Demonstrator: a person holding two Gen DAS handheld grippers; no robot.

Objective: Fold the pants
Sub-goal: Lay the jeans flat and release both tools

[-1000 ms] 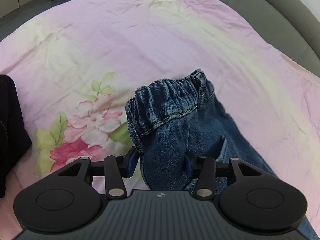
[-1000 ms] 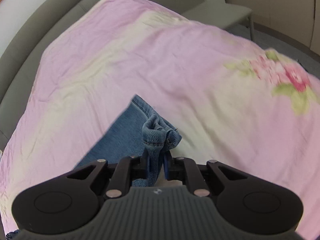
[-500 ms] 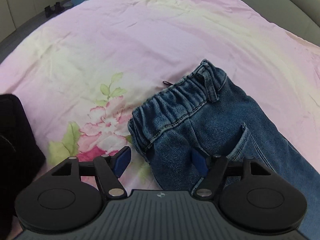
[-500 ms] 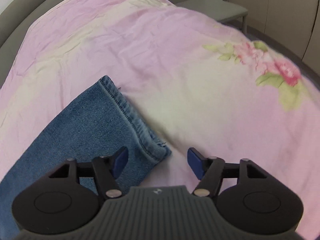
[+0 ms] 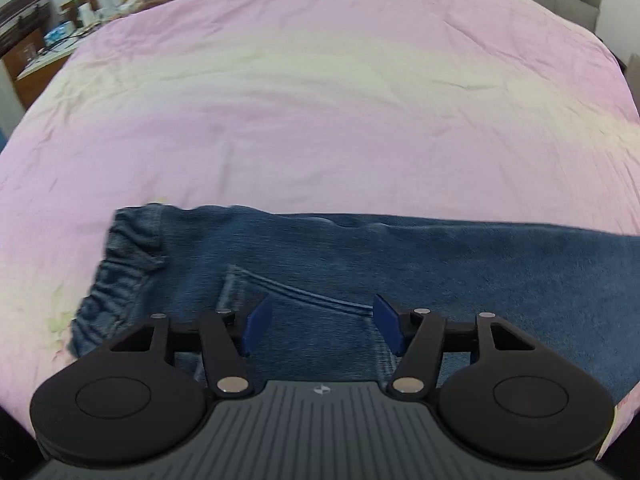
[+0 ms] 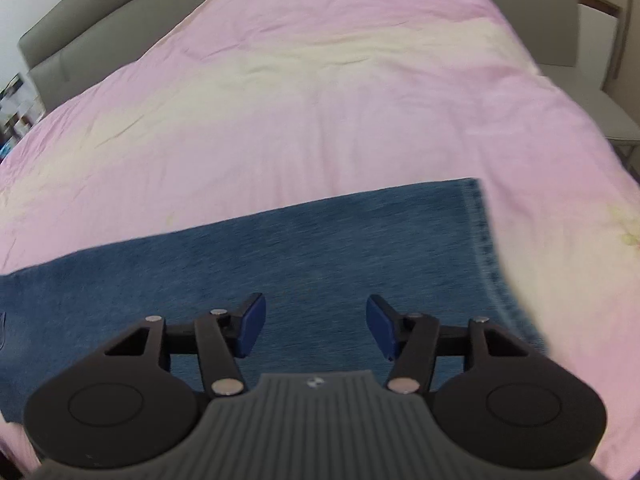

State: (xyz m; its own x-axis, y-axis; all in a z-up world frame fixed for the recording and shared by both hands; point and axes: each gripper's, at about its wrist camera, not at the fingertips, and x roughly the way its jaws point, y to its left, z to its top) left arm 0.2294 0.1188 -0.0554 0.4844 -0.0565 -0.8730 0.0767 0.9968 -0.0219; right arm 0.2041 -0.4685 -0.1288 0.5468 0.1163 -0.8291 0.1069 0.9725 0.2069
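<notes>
Blue denim pants (image 5: 360, 264) lie flat across the pink bed sheet (image 5: 320, 112), legs stacked. In the left wrist view the elastic waistband (image 5: 128, 264) is at the left and a back pocket seam sits just ahead of my left gripper (image 5: 320, 324), which is open and empty above the seat. In the right wrist view the pants (image 6: 280, 256) run leftward, with the stitched leg hem (image 6: 486, 256) at the right. My right gripper (image 6: 316, 328) is open and empty above the leg.
The pink and cream sheet (image 6: 320, 100) extends far beyond the pants. A grey headboard (image 6: 100, 12) runs along the back. A desk with clutter (image 5: 44, 48) stands at far left, a grey chair (image 6: 592, 60) at far right.
Both grippers let go of the pants and opened. The waistband and the leg hem dropped onto the sheet. Both grippers then swung round to face across the laid-out pants.
</notes>
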